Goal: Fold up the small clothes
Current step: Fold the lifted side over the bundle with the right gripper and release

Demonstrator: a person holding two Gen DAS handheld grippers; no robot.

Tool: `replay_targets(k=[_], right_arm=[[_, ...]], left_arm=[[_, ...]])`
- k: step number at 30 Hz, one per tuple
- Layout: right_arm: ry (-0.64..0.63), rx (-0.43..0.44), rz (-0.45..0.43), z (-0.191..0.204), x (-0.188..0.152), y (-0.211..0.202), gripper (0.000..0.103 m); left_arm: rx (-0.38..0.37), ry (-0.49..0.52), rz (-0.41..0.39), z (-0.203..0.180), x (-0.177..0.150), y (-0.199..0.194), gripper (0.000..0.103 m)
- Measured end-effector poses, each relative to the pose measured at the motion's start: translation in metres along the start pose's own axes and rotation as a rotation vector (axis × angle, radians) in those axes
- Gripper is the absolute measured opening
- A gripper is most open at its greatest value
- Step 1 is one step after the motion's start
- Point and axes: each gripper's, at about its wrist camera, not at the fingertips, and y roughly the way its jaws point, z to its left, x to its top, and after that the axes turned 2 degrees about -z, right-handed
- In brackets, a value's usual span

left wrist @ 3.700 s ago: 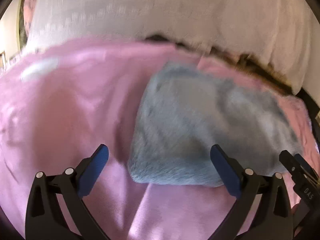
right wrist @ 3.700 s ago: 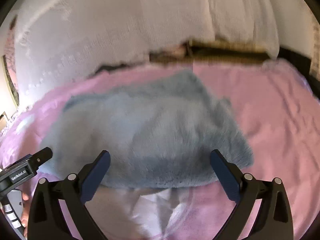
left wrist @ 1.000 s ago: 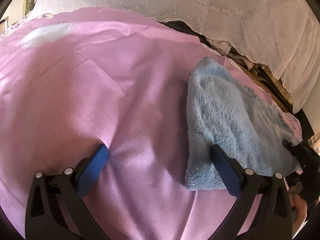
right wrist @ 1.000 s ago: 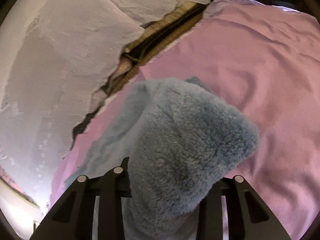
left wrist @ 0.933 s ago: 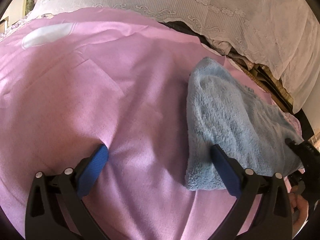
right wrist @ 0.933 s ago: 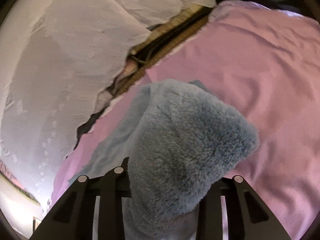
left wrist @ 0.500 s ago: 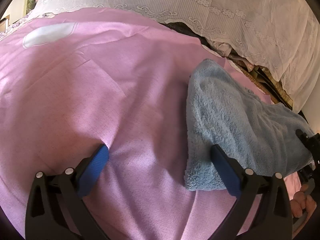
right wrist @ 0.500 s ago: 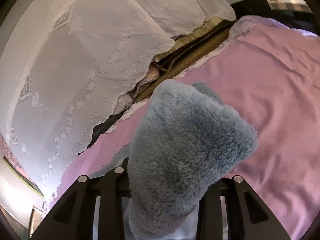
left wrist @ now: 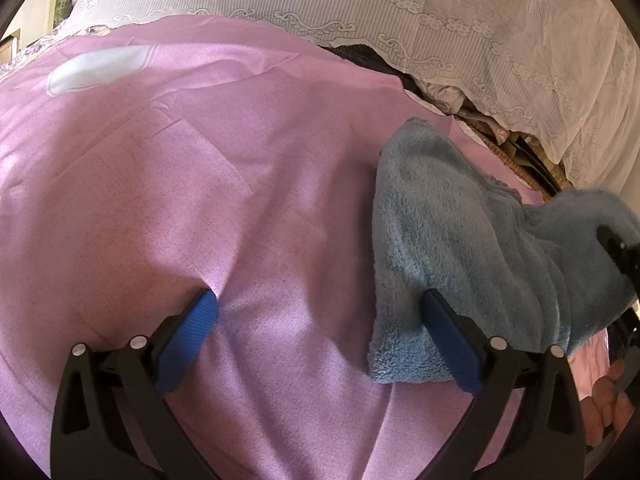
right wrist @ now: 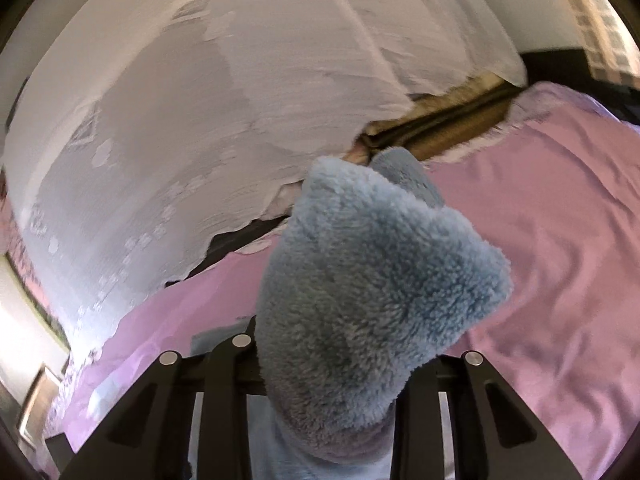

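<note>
Here the left gripper [left wrist: 320, 336] stood with its jaws wide apart, both blue pads [left wrist: 188, 334] pressed down: the left pad on the pink sheet [left wrist: 192, 168], dimpling it, the right pad on the near corner of the blue fleece [left wrist: 452, 240]. Nothing lay clamped between these jaws; sheet and the fleece's left edge lay in the gap.

The fleece rested on the right part of the sheet. Its far corner lay flat near the sheet's back edge, while its right end rose off the sheet toward the right gripper [left wrist: 618, 250], of which only a black part showed at the frame's right margin. Fingers of the person's hand [left wrist: 608, 396] showed below it.

In the right wrist view, the right gripper [right wrist: 328, 364] was closed on a thick bunch of fleece [right wrist: 368, 300], which filled the space between its fingers and hid the pads. The bunch stood up in front of the lens; more fleece hung below the jaws.

Behind the sheet hung a white lace cover [left wrist: 400, 20], blurred in the right wrist view. Between its lower hem and the sheet's edge ran a dark gap showing brown woven material [right wrist: 452, 120].
</note>
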Motion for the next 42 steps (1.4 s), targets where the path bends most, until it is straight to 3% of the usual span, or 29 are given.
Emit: replay_targets(k=[9,15,32,35,36,37,42], right_arm=[[-0.159,0.108,0.041,0.063,-0.016,0.009,0.030],[-0.334,0.159,0.097,0.099,-0.045,0.014,0.030],[-0.585,0.209,0.274,0.141,-0.091,0.029,0.031],[-0.593,0.227,0.301,0.142,-0.090,0.027,0.043],[-0.590,0.244,0.307,0.142,-0.089,0.027,0.055],[-0.583,0.277,0.314,0.144,-0.088,0.023,0.060],[-0.542,0.327,0.311,0.140,-0.079,0.017,0.061]], left_arm=[[-0.009,-0.043,-0.014,0.007,0.002,-0.001,0.099],[0.007,-0.032,-0.014,0.005,0.001,0.001,0.099],[0.045,0.010,-0.003,0.000,-0.001,0.006,0.099],[0.042,0.007,-0.003,-0.001,0.000,0.006,0.099],[0.040,0.006,-0.003,0.000,0.000,0.006,0.099],[0.040,0.006,-0.003,0.000,0.001,0.007,0.099],[0.033,0.000,-0.005,0.001,0.000,0.005,0.099]])
